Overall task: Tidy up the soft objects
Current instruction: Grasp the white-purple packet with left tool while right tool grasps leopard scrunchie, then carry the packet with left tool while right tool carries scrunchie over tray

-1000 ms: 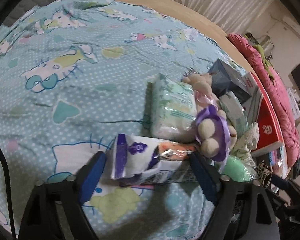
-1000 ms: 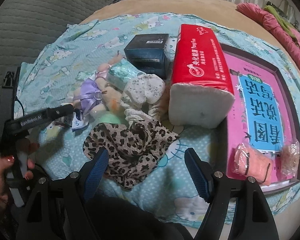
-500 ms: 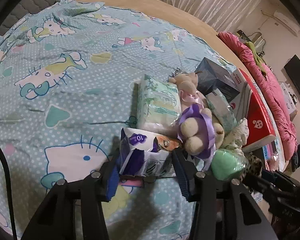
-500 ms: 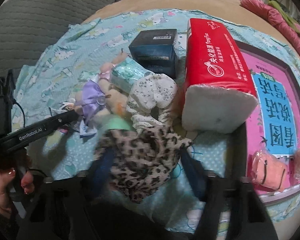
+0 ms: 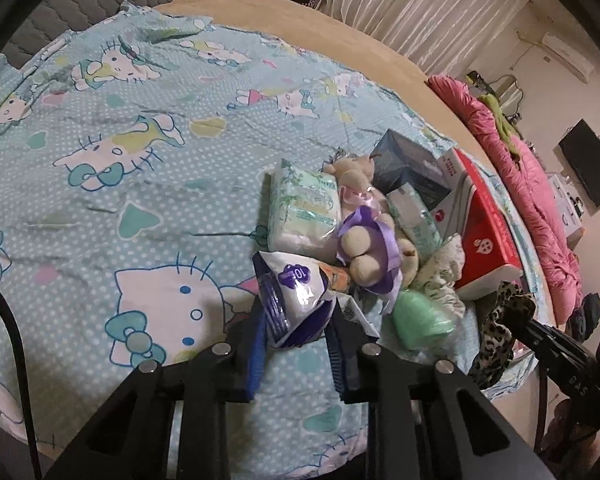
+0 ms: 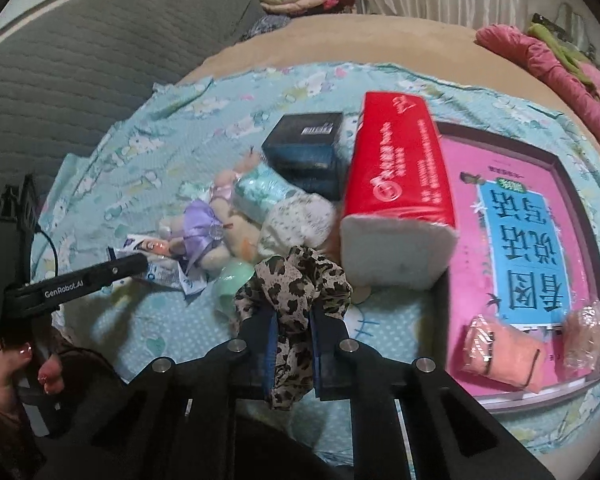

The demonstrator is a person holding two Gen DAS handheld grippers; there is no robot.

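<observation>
My left gripper (image 5: 296, 320) is shut on a white and purple plastic packet (image 5: 296, 288) and holds it just above the blue cartoon-print sheet (image 5: 120, 160). My right gripper (image 6: 292, 320) is shut on a leopard-print cloth (image 6: 296, 284), lifted off the sheet; the cloth also shows in the left wrist view (image 5: 500, 328). A plush toy in a purple dress (image 5: 370, 240), a green tissue pack (image 5: 304, 208), a mint green soft item (image 5: 418, 318) and a white patterned cloth (image 6: 296, 220) lie bunched together behind both grippers.
A red tissue pack (image 6: 396, 184) and a dark blue box (image 6: 304, 148) stand behind the pile. A pink book (image 6: 532, 240) with two wrapped peach items (image 6: 500, 350) lies on the right. A pink quilt (image 5: 516, 184) runs along the far right bed edge.
Both grippers closed: the left on the purple packet, the right on the leopard cloth. Both items have been lifted off the sheet.
</observation>
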